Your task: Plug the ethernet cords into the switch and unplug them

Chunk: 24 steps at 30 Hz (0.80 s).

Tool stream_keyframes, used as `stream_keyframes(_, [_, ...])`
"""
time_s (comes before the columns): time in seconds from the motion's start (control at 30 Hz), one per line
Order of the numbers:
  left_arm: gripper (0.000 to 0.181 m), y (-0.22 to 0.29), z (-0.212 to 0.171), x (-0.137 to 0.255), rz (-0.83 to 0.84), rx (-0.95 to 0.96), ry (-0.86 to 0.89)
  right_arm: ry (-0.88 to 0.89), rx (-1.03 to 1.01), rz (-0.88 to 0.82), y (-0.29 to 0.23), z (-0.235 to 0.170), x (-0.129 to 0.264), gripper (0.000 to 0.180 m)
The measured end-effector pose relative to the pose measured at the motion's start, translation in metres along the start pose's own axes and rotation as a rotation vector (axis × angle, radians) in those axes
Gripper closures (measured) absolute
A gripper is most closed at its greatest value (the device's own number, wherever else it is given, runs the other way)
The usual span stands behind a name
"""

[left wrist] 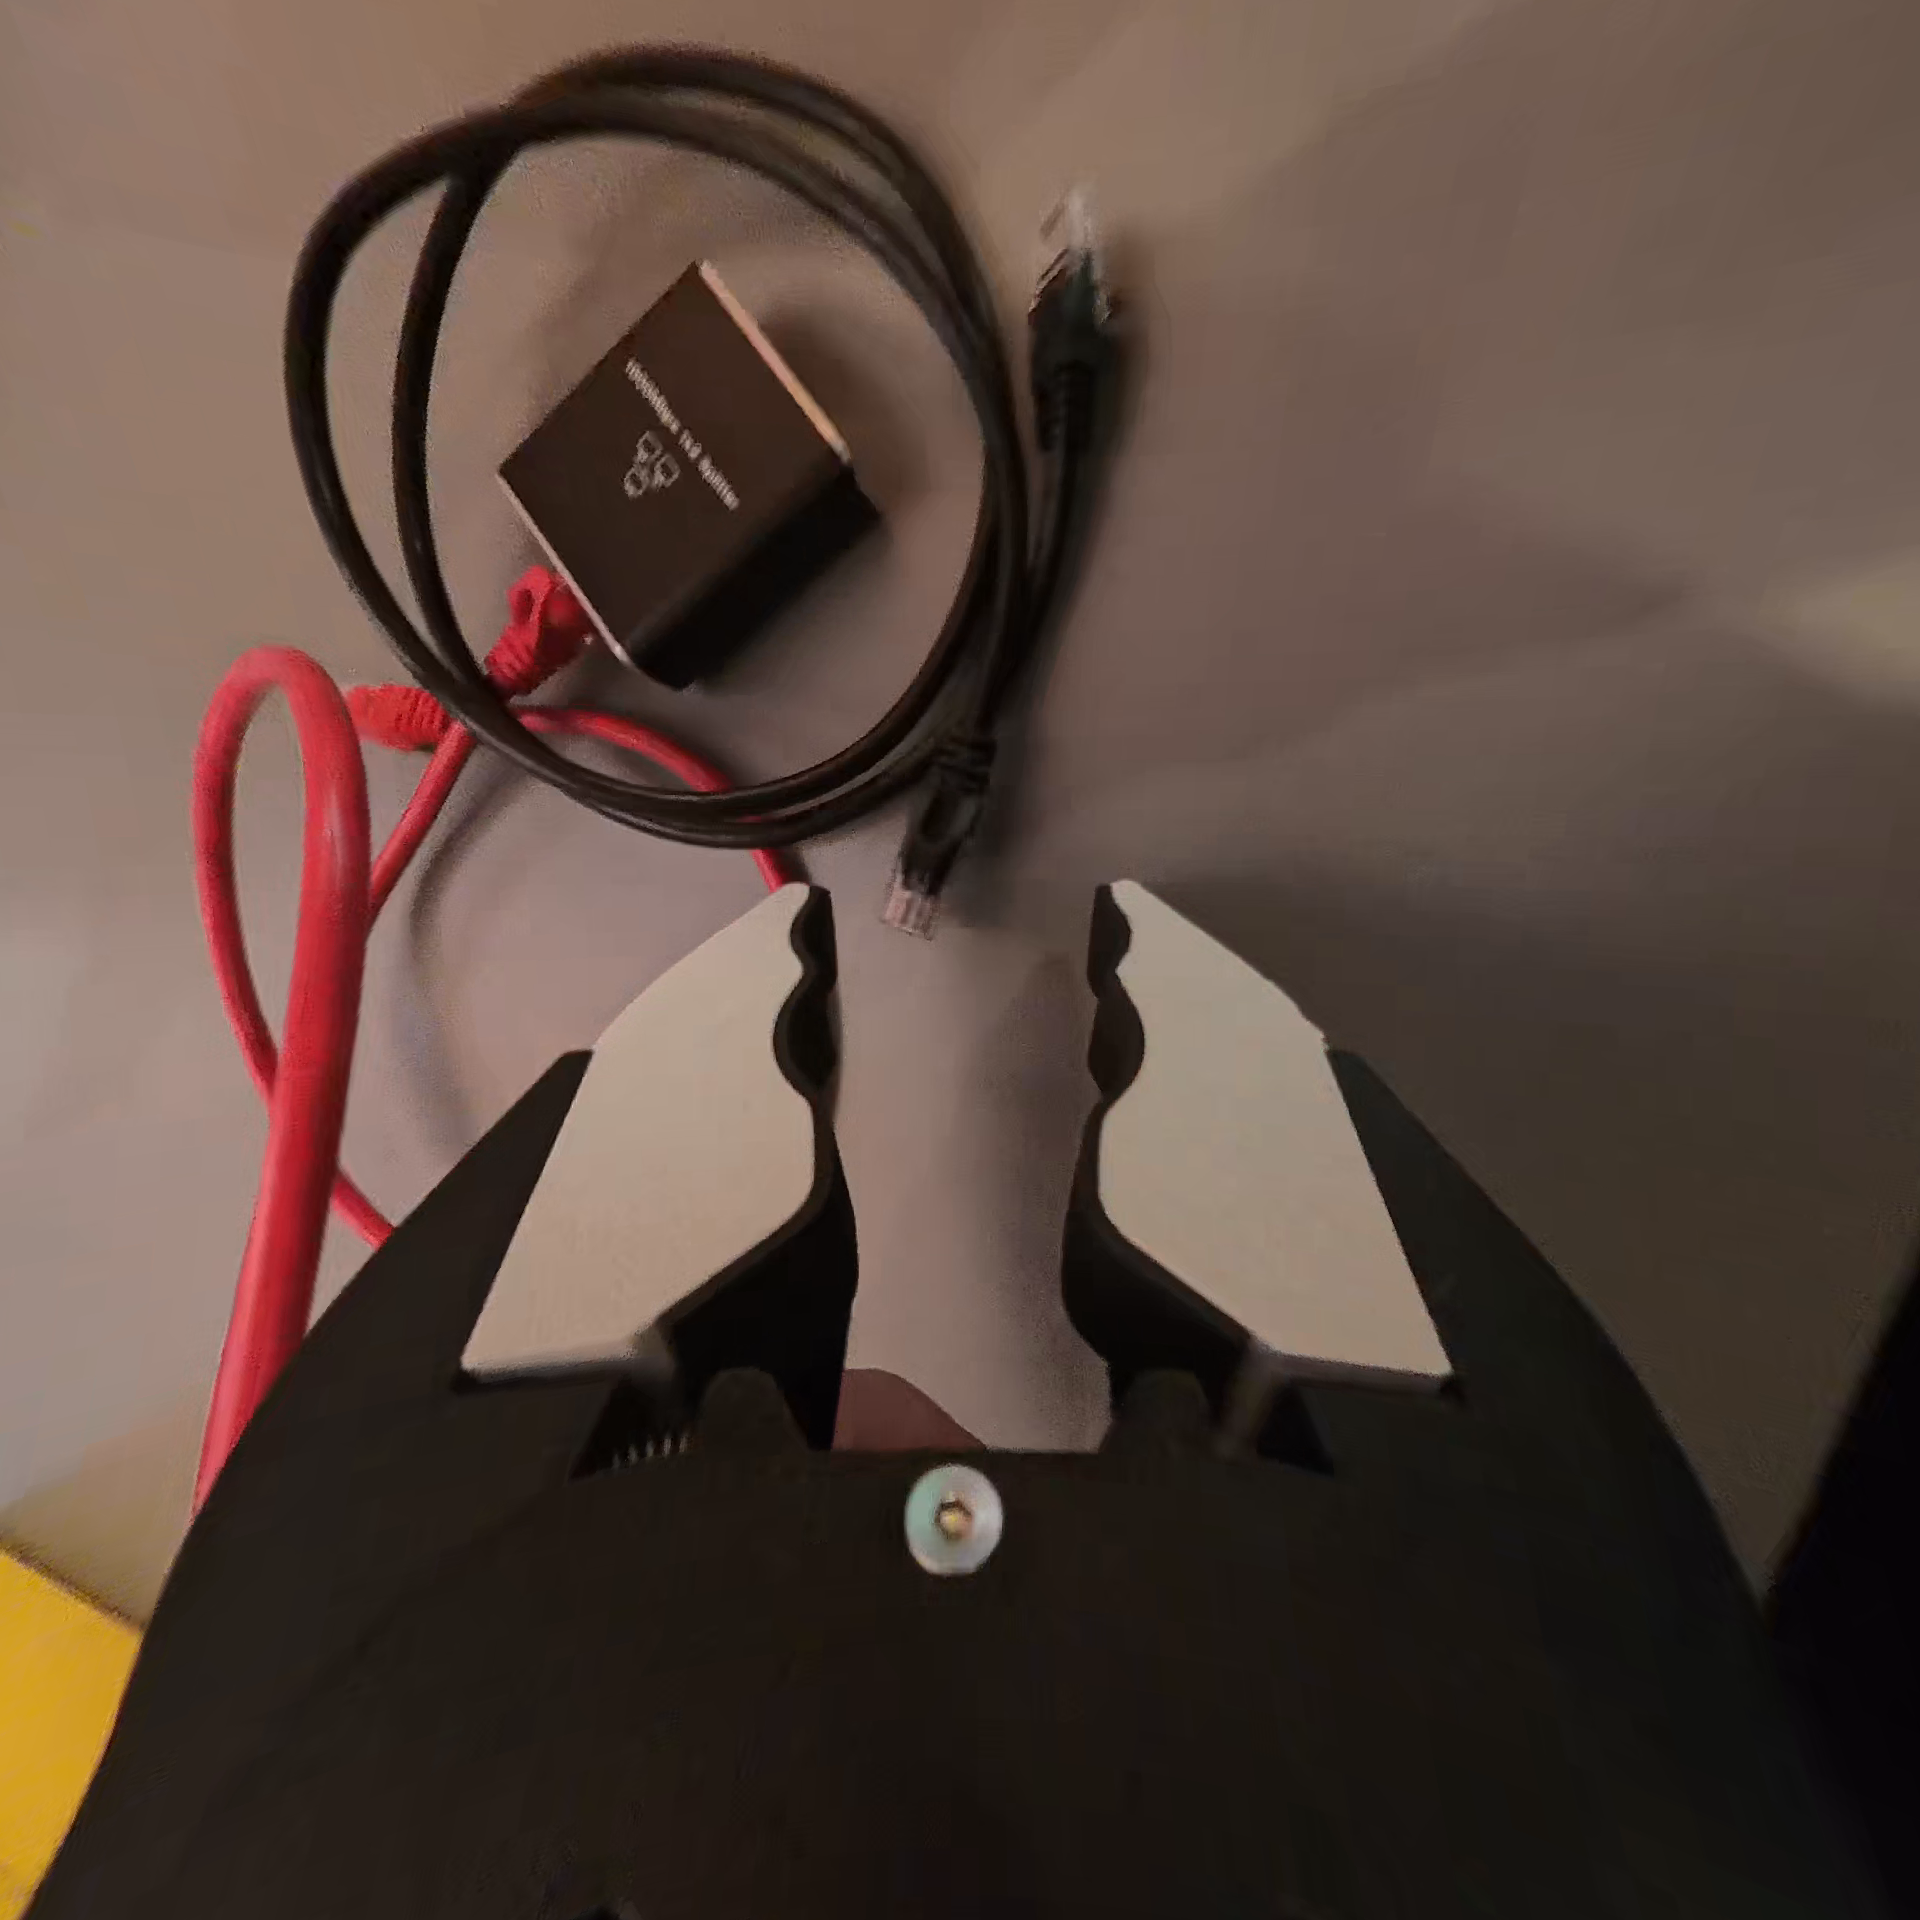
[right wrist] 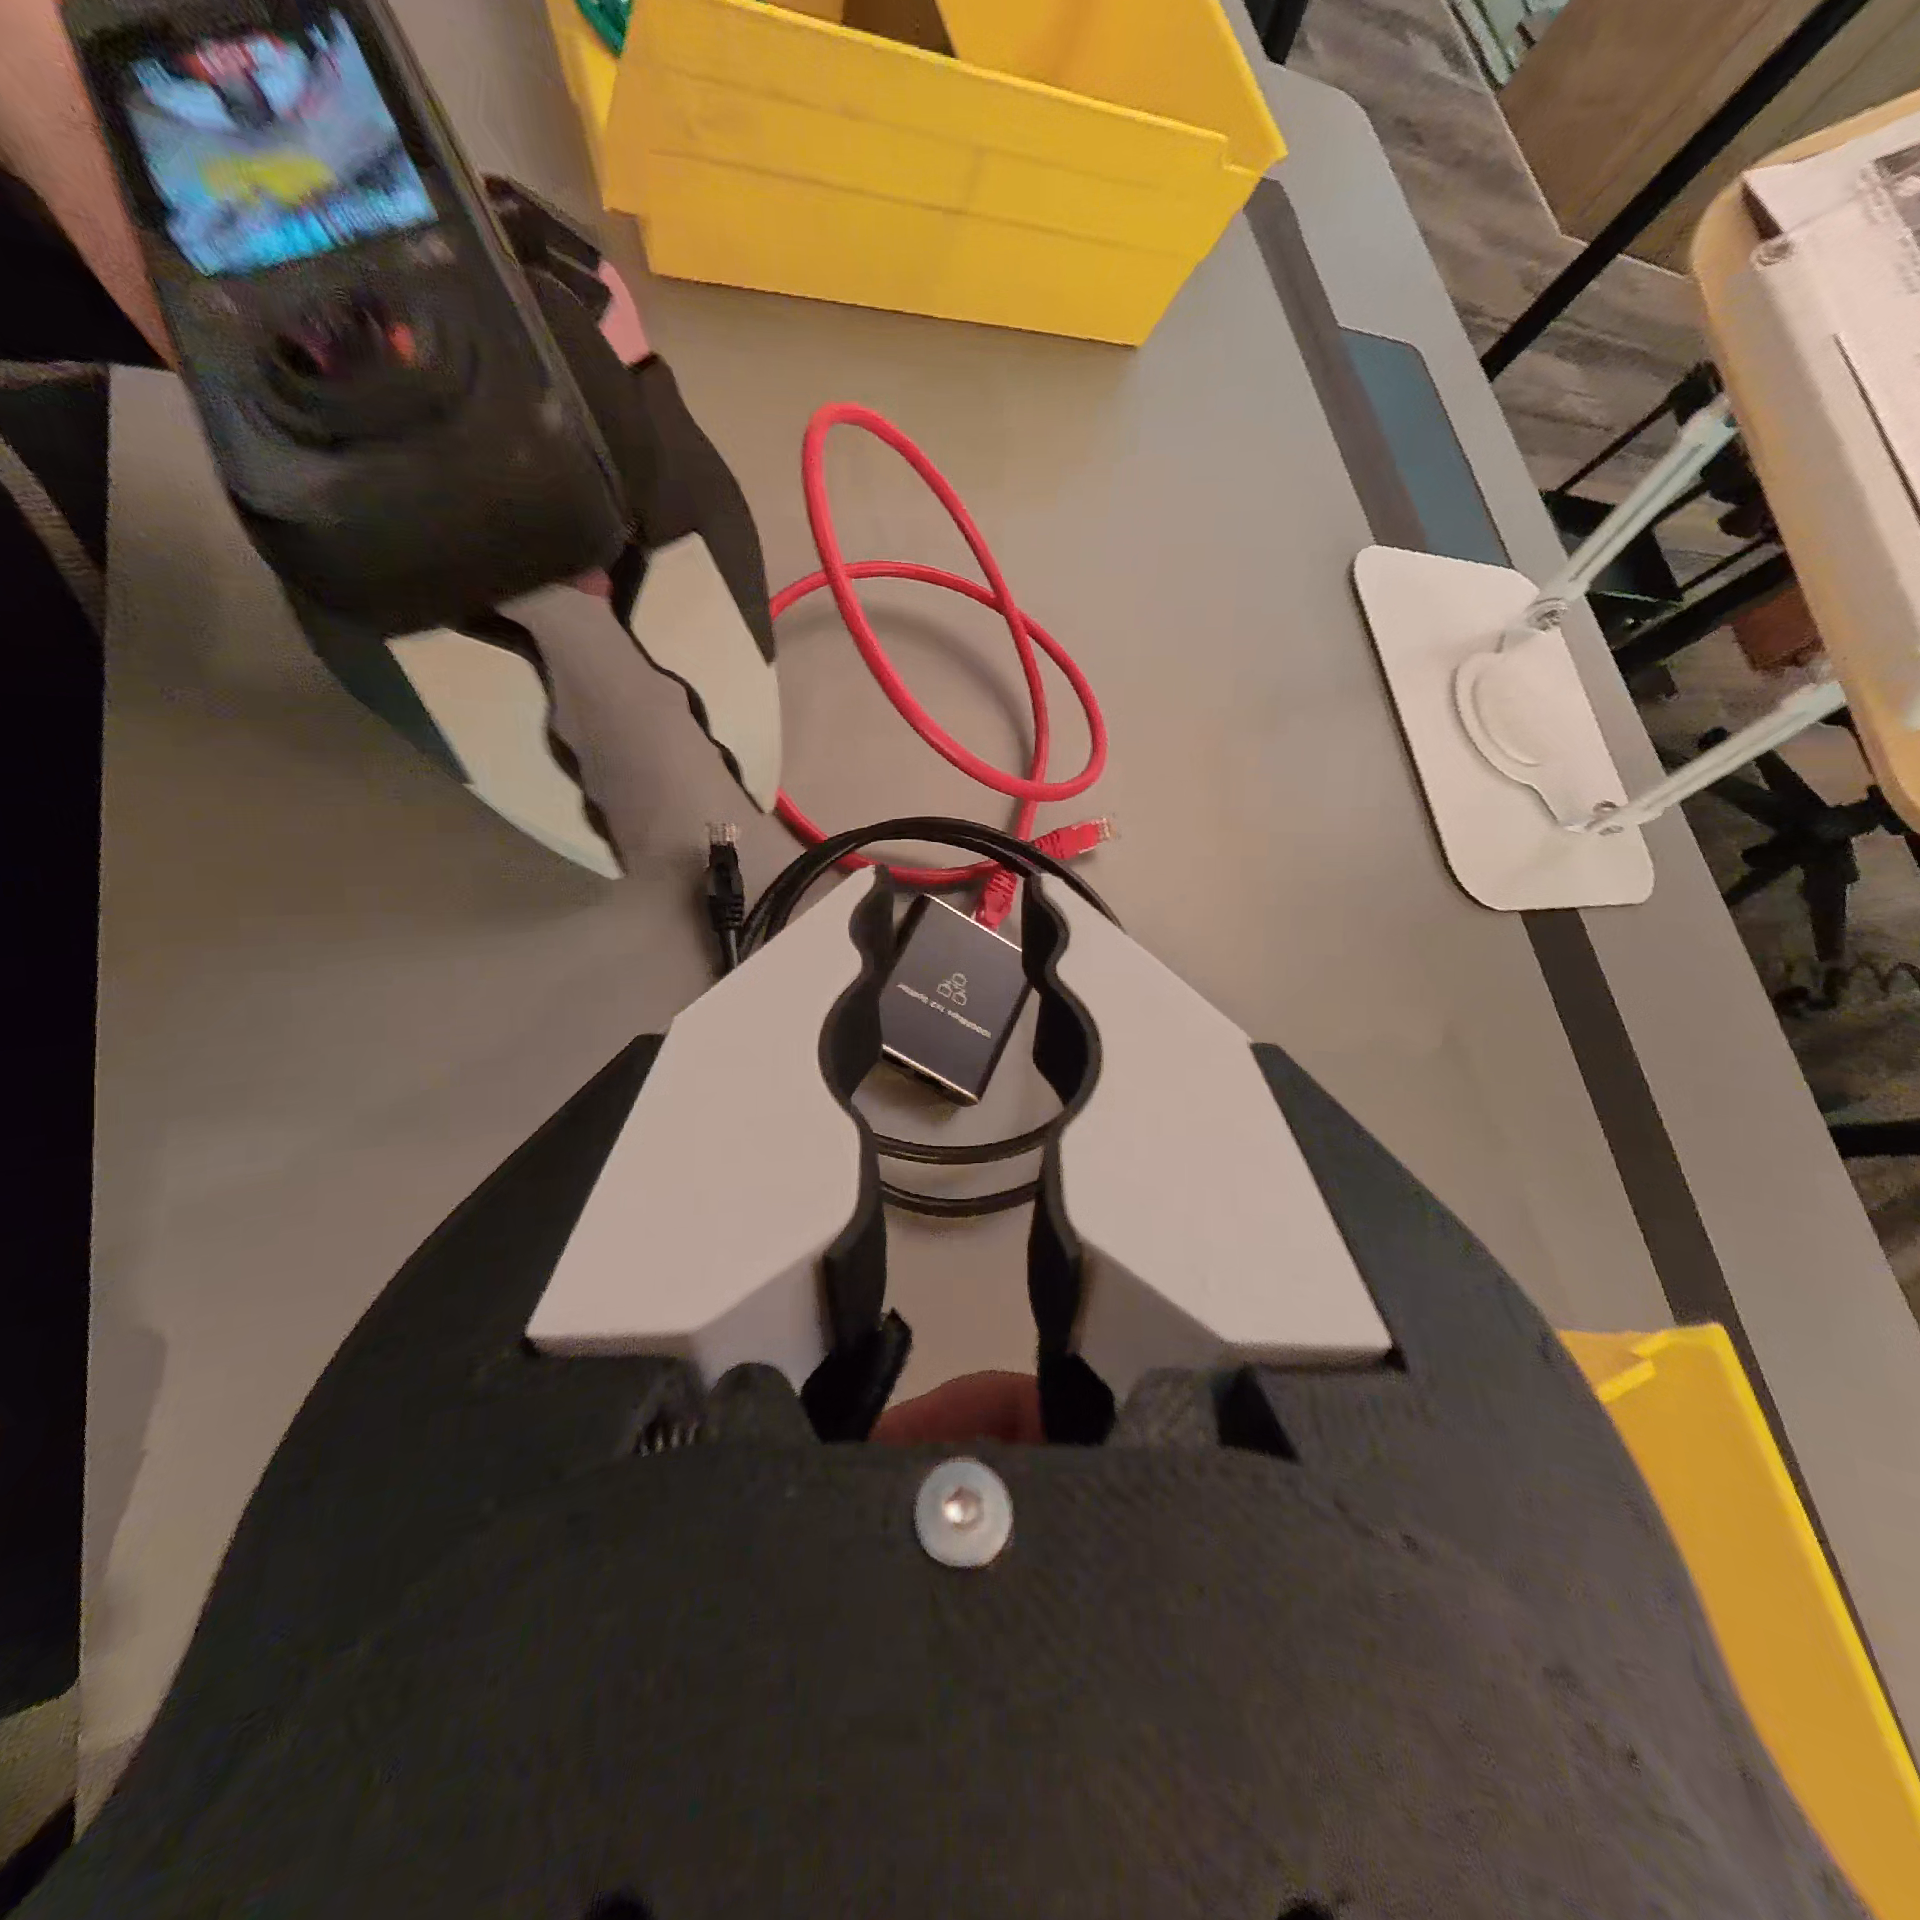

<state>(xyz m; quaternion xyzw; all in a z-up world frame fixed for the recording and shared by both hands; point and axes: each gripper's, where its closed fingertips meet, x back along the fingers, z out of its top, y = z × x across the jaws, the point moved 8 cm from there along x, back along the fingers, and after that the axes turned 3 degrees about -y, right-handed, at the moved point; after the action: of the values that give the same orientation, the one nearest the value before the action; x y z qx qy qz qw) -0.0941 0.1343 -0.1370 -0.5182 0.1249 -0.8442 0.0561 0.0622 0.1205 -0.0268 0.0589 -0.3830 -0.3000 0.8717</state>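
Observation:
A small black switch [left wrist: 691, 478] lies on the grey table [left wrist: 1455, 623] inside a coiled black ethernet cord [left wrist: 644, 779]. One red plug [left wrist: 535, 623] of the red cord [left wrist: 301, 935] sits in the switch; its other red plug [left wrist: 400, 717] lies loose. My left gripper [left wrist: 961, 899] is open and empty, its tips just short of a loose black plug [left wrist: 925, 862]. The second black plug [left wrist: 1070, 312] lies farther off. My right gripper [right wrist: 956, 894] is open and empty, with the switch [right wrist: 951, 997] showing between its fingers. The left gripper [right wrist: 691, 831] shows there near the black plug [right wrist: 724, 862].
A yellow bin [right wrist: 914, 177] stands at the far side of the table and another yellow bin [right wrist: 1714, 1558] at the near right. A white stand base [right wrist: 1496, 727] sits at the table's right edge. The red cord [right wrist: 935, 623] loops between the switch and the far bin. The grippers' ends are close to 15 cm from one another. The red plug [left wrist: 535, 623] is closer to my left gripper, around 9 cm from its tips; the right tips are 15 cm off. It turns up in the right wrist view [right wrist: 986, 896] as well.

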Motion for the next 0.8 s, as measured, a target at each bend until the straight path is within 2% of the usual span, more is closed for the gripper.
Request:
stream_keyframes(0.03, [0.139,-0.002,-0.002,-0.006,0.034,0.003,-0.030,-0.002,0.012,0.008,-0.002,0.000,-0.002,0.158])
stream_keyframes(0.2, [0.163,-0.006,-0.003,-0.018,0.064,0.012,-0.015,-0.018,0.066,0.036,-0.010,0.001,-0.008,0.158])
stream_keyframes(0.37, [0.165,-0.012,0.000,-0.012,0.097,0.017,0.027,-0.012,0.082,0.096,-0.017,-0.001,-0.013,0.156])
stream_keyframes(0.47, [0.166,-0.017,0.004,0.006,0.086,0.029,0.080,0.019,0.059,0.160,-0.022,-0.002,-0.018,0.148])
stream_keyframes(0.63, [0.167,-0.019,0.015,0.037,0.131,-0.059,0.160,0.056,0.054,0.223,-0.031,-0.001,-0.032,0.148])
stream_keyframes(0.8, [0.167,-0.022,0.017,0.054,0.156,-0.063,0.216,0.057,0.049,0.245,-0.037,-0.002,-0.045,0.146])
